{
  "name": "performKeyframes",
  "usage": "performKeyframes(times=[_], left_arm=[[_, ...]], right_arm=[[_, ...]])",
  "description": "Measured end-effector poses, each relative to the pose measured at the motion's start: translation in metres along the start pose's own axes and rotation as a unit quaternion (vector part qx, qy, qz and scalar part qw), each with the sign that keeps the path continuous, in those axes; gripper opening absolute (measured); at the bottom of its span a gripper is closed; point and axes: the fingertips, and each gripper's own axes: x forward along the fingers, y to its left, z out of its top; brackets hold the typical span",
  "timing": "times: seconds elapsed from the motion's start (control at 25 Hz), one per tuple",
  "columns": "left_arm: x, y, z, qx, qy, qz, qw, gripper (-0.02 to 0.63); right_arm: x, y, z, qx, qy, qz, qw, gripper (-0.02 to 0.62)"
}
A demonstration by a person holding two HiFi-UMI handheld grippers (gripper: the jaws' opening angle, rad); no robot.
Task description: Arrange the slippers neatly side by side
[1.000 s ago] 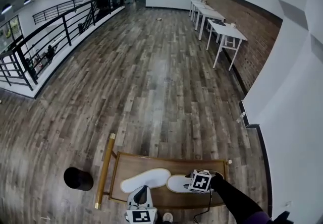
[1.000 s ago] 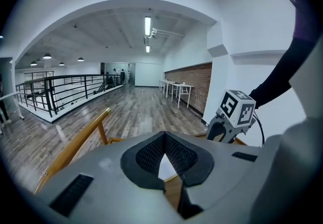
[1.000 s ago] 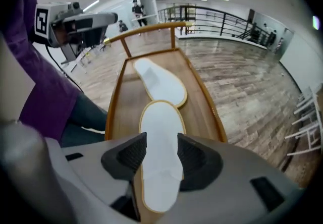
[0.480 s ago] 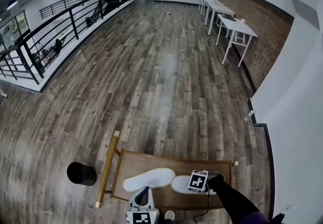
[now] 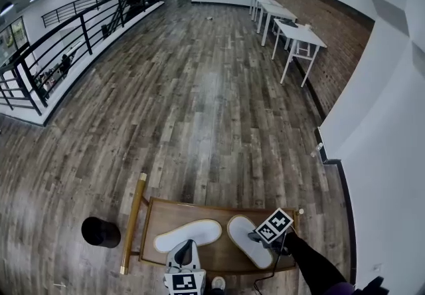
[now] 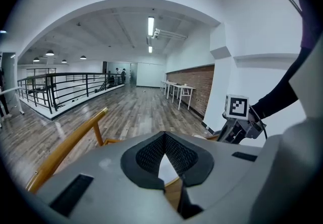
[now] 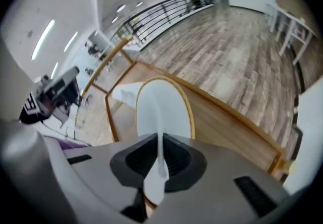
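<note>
Two white slippers are laid on the wooden tabletop [image 5: 214, 259]. The left slipper [image 5: 188, 234] lies crosswise, and the right slipper [image 5: 247, 244] is set at an angle just beside it. The right gripper [image 5: 255, 238] is lowered onto the right slipper [image 7: 164, 109]. Its jaws are being closed, and a thin white part of that slipper is pinched between them. The left gripper [image 5: 186, 248] is held at the near edge, its jaws brought together with nothing between them.
</note>
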Motion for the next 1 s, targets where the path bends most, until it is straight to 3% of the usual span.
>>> performKeyframes(times=[0.12, 0.24, 0.4, 0.64, 0.76, 1.0], left_arm=[[-0.001, -0.003, 0.002, -0.002, -0.005, -0.004, 1.0, 0.002], [0.003, -0.005, -0.002, -0.002, -0.001, -0.006, 1.0, 0.002], [0.03, -0.008, 0.001, 0.025, 0.003, -0.017, 0.9995, 0.002], [0.065, -0.024, 0.04, 0.053, -0.028, -0.037, 0.9975, 0.002], [0.069, -0.026, 0.044, 0.054, -0.03, -0.037, 0.9974, 0.002], [0.068, -0.028, 0.034, 0.053, -0.019, -0.039, 0.9976, 0.002]], right_arm=[[-0.012, -0.006, 0.006, 0.141, -0.081, 0.041, 0.986, 0.021], [-0.009, -0.016, 0.004, 0.224, -0.124, 0.044, 0.966, 0.021], [0.006, -0.021, -0.003, 0.246, -0.116, 0.017, 0.962, 0.021], [0.018, -0.034, -0.006, 0.279, -0.112, -0.01, 0.954, 0.021], [0.021, -0.041, -0.002, 0.291, -0.118, -0.018, 0.949, 0.021], [0.03, -0.05, -0.005, 0.285, -0.102, -0.048, 0.952, 0.021]])
